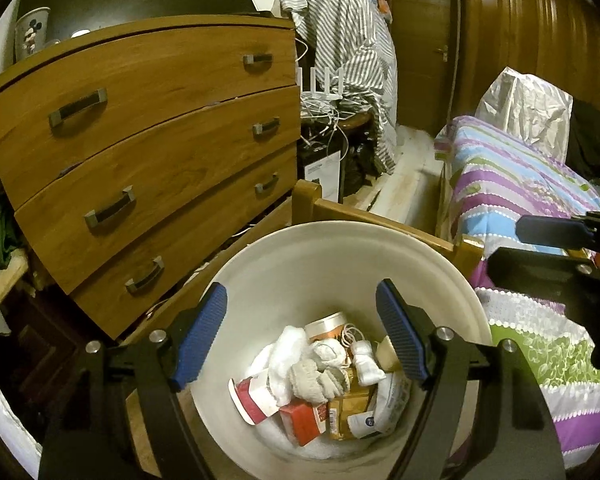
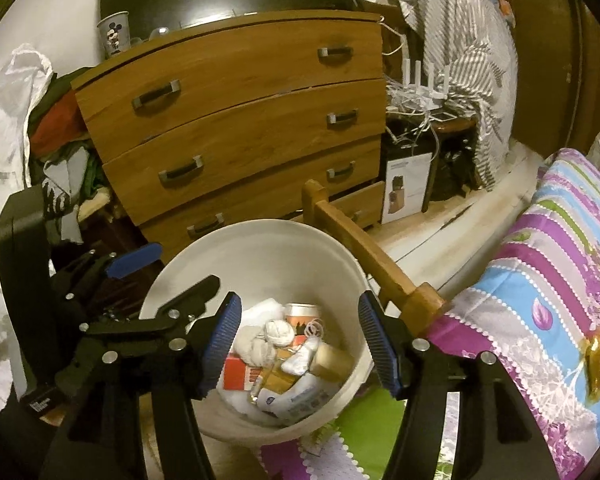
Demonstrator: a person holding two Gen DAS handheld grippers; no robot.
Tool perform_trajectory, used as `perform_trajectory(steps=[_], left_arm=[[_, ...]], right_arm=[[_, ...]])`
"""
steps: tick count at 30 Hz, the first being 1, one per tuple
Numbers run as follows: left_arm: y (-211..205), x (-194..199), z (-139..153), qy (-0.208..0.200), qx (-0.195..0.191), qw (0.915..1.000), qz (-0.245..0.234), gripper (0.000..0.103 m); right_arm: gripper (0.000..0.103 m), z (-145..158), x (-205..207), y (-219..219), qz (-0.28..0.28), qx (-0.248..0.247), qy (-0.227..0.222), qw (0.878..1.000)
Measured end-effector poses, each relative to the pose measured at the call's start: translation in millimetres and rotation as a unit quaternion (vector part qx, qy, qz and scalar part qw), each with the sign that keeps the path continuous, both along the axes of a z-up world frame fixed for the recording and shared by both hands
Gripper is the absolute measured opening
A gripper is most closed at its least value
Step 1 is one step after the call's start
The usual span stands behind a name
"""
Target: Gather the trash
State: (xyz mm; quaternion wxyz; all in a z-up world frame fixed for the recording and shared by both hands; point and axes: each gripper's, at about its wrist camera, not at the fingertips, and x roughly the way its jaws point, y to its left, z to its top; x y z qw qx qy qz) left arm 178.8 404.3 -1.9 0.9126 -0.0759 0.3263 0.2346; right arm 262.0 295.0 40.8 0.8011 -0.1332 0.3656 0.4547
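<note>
Two hand-held tongs hang over a white round bin (image 1: 284,264) that stands on the floor between a wooden chest of drawers (image 1: 148,128) and a bed with a striped purple, blue and green bedspread (image 1: 516,184).

The left tongs (image 1: 302,332) are above the bin's mouth, pointing down into it. Their blue ribbed pads (image 1: 202,332) stand well apart with nothing between them. The right tongs (image 2: 298,346) hover over the same bin from the bed side, also spread wide and holding nothing. In the right wrist view the left tongs appear at the bin's left rim; in the left wrist view the right tongs' black fingers show at the right edge, above the bedspread.

The trash lies in a heap at the bottom of the bin: crumpled white tissues (image 1: 288,348), a balled grey-white sock or cloth (image 1: 320,376), a red and white cup (image 1: 250,396) on its side, an orange carton (image 1: 304,420), a brown packet (image 1: 346,408), a white tube with a blue mark (image 1: 362,424) and a round tub with an orange label (image 1: 326,326).

The bed's wooden footboard rail (image 2: 364,248) runs just behind the bin. On top of the chest of drawers stands a Mickey Mouse cup (image 2: 114,36). To the right of the chest, a striped grey and white shirt (image 2: 460,40) hangs over a tangle of white cables (image 2: 416,96).
</note>
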Motion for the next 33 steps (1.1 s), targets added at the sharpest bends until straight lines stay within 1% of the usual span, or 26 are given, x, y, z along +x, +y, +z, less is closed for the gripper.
perform_trajectory(steps=[3,6,11,13,14,15,19,23,27,33], left_arm=[[-1,-4,2,-0.006,0.003,1.0000,0.005,0.074],[-3,-9,5,-0.019,0.001,0.9998,0.007,0.080],[-7,-16,9,-0.029,-0.004,0.9995,0.008,0.082],[-10,-18,10,-0.030,0.005,0.9994,0.016,0.084],[-12,-19,10,-0.026,0.018,0.9992,0.026,0.090],[-13,-21,11,-0.026,0.025,0.9989,0.029,0.092],[-18,-28,16,-0.029,0.034,0.9985,0.030,0.094],[-19,-37,19,-0.033,0.038,0.9973,0.053,0.094],[-22,-48,22,-0.040,0.036,0.9960,0.071,0.097],[-26,-52,23,-0.035,0.046,0.9952,0.080,0.097]], right_arm=[[0.065,2,-4,-9,-0.013,0.006,-0.012,1.000],[0.072,6,-8,-22,-0.030,0.019,-0.026,0.999],[0.085,12,-21,-51,-0.067,0.052,-0.076,0.994],[0.086,13,-23,-58,-0.076,0.057,-0.079,0.992],[0.086,14,-25,-63,-0.079,0.059,-0.078,0.992],[0.086,14,-26,-65,-0.079,0.059,-0.076,0.992],[0.086,15,-38,-72,-0.080,0.049,-0.081,0.992],[0.086,17,-51,-78,-0.083,0.049,-0.086,0.992],[0.086,19,-60,-83,-0.085,0.055,-0.094,0.990],[0.087,16,-62,-91,-0.092,0.059,-0.083,0.991]])
